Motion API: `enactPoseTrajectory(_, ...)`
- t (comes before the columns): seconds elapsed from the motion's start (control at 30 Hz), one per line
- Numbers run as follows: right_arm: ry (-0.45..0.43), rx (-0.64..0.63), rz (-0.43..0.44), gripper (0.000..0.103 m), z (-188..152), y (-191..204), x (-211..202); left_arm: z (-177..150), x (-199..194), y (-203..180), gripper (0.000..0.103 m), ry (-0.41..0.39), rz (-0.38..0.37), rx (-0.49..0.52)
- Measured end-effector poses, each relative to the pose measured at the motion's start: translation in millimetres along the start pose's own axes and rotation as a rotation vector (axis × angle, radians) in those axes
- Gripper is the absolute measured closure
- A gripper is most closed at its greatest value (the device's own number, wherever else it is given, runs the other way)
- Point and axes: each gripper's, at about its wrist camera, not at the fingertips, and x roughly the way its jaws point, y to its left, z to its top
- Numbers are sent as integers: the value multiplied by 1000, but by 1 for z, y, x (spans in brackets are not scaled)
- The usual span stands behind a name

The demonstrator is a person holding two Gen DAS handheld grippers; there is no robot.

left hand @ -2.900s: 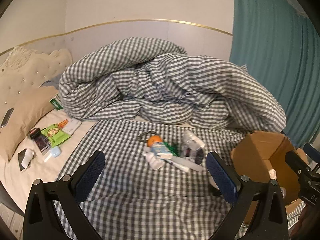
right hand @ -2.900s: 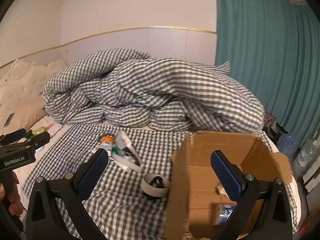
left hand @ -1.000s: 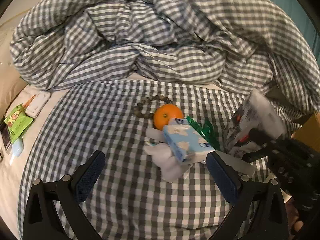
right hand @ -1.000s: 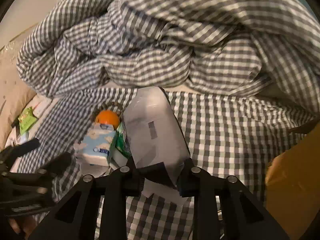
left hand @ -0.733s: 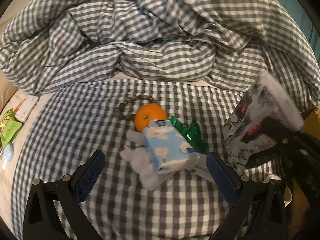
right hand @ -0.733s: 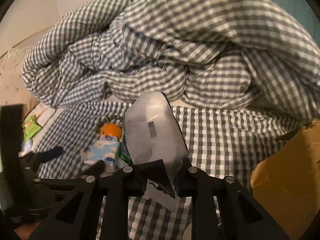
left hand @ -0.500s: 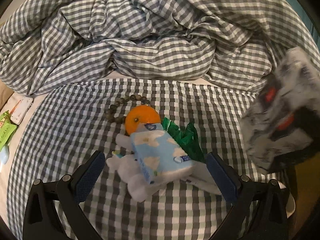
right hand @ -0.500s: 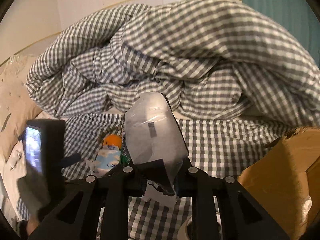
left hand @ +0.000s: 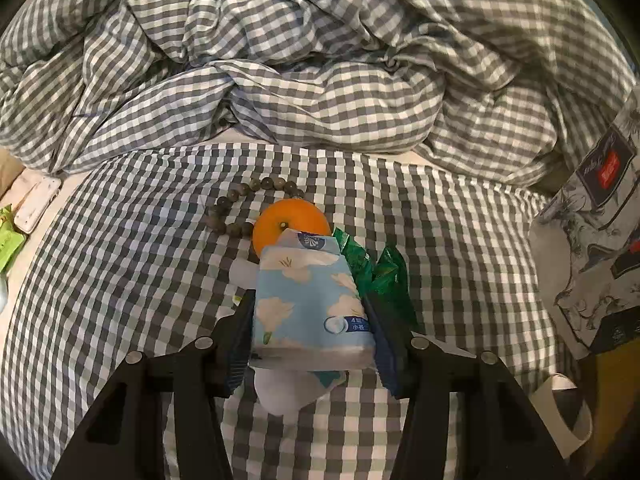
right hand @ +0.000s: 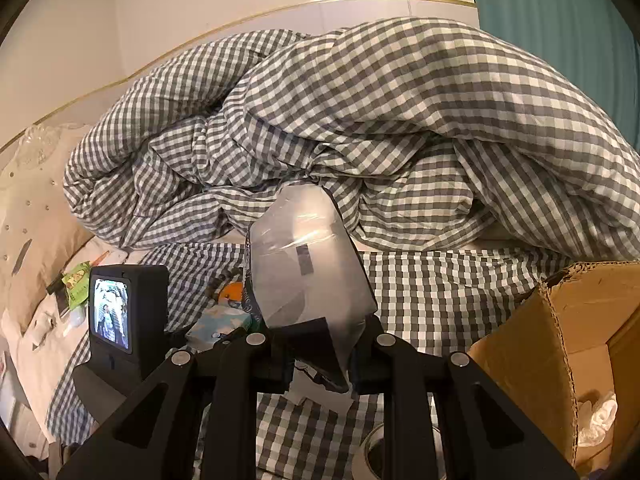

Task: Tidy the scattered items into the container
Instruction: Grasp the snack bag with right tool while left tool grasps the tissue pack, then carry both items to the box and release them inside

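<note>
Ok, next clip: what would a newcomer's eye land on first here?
Probably the blue cloud-print tissue pack dead centre in the left wrist view, pinched between the left gripper fingers, with an orange and a bead bracelet just behind it on the checked sheet. Then the shiny plastic-wrapped pack clamped in the right gripper, beside the open cardboard box.

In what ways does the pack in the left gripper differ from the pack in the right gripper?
The blue tissue pack is light blue with white flowers; the grey pack is silvery grey with dark print. The blue tissue pack sits low over the checked sheet, while the grey pack is raised beside the cardboard box. Both are soft packs clamped between shut jaws.
</note>
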Motion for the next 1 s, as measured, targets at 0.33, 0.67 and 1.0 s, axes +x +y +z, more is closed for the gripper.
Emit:
enactPoseTrajectory(0.33,-45,0,13,84,6,9,-35,10,-58,5,51,-83,-14,-14)
enactPoseTrajectory(0.67,-118,3,12,84,13,12,-95,12,-143,1,51,-199,0,-16)
enactPoseTrajectory(1.0,-191,0,5,84,16,17,-158,1,-214,-8,50,-279,-4,-23)
